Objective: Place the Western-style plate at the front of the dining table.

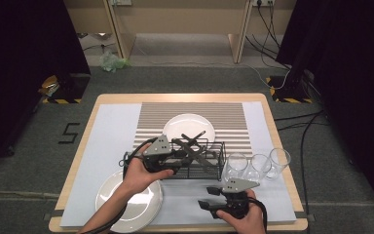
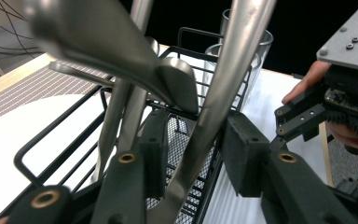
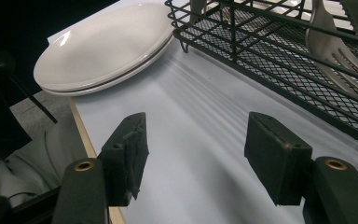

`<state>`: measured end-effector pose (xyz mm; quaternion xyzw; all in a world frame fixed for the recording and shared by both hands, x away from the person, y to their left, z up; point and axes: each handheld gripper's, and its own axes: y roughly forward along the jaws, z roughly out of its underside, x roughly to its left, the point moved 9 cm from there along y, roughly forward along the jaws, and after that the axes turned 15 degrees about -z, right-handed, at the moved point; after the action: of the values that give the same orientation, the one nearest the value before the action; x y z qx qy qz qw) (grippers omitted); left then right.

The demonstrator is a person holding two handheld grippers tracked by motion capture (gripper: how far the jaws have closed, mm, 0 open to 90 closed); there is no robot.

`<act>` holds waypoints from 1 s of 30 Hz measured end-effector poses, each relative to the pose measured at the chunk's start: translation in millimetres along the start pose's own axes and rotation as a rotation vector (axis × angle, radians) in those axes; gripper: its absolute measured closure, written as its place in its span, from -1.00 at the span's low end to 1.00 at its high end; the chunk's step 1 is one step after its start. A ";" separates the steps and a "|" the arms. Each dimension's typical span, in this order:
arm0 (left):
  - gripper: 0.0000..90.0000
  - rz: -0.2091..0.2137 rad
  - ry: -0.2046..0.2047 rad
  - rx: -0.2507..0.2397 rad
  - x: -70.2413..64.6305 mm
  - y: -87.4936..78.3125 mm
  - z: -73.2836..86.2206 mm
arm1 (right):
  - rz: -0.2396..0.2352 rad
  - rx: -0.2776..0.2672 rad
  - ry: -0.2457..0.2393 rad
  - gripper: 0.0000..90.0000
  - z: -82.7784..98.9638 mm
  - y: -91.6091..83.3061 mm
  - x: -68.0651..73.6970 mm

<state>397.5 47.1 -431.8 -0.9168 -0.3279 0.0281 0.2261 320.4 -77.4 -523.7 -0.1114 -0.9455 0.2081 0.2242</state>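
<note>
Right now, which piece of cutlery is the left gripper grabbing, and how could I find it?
Find the black wire basket in the middle of the table, in front of the far white plate. Several shiny metal handles lean in it. Yours is the long flat silver handle standing between the left gripper fingers, unlike the handles beside it.

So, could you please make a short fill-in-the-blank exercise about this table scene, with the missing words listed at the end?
1. The cutlery stands in a black wire ____.
2. Near the right edge of the table stand ____ clear glasses.
3. The handle between the jaws of the left gripper is made of ____.
4. The jaws of the right gripper are ____, with nothing between them.

Missing words: basket; three; metal; open
</note>
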 end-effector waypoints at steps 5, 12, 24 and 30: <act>0.48 0.015 0.015 -0.003 -0.6 -2.3 -0.6 | 0.000 0.002 0.000 -0.12 0.2 0.0 -0.1; 0.63 0.027 0.052 -0.007 -2.4 -5.8 -0.7 | 0.001 0.002 0.002 -0.12 0.3 0.0 -0.4; 0.73 0.006 0.060 -0.036 4.9 -13.4 -3.9 | 0.003 -0.007 0.000 -0.12 -0.5 -0.8 -1.0; 0.78 0.002 0.079 -0.057 8.5 -19.4 -5.4 | 0.002 -0.004 0.007 -0.12 -0.1 -0.5 -0.4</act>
<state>393.9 63.4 -417.7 -0.9235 -0.3187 -0.0173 0.2127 320.8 -78.0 -523.6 -0.1134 -0.9451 0.2059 0.2271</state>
